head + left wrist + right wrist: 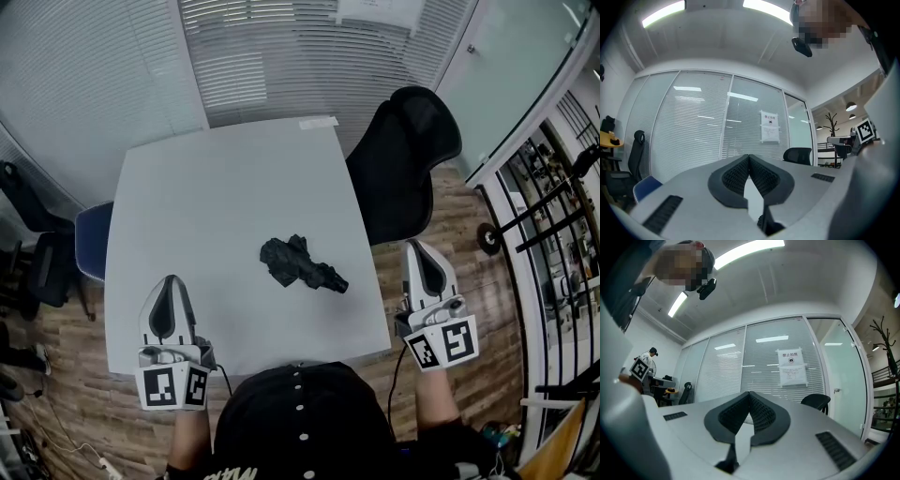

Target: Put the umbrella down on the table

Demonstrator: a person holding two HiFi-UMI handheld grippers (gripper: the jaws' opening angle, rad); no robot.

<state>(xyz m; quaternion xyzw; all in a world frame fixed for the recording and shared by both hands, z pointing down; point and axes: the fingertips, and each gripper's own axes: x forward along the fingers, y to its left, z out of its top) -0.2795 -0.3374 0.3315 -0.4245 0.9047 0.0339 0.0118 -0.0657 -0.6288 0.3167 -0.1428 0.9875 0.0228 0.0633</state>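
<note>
The big white desk (216, 187) lies ahead of the left tool (172, 280) and the right tool (419, 246). A black chair (403, 159) stands past the right tool. The little black umbrella (300, 263) lies on the desk, ahead between them, with nothing blocking it. It looks light and floppy; its hard end seems best to grab. Both tools are pinched closed, empty.

Head view: steeply down onto table (234, 187). Claw views: level, facing blinds (693, 126); all three share blinds.
</note>
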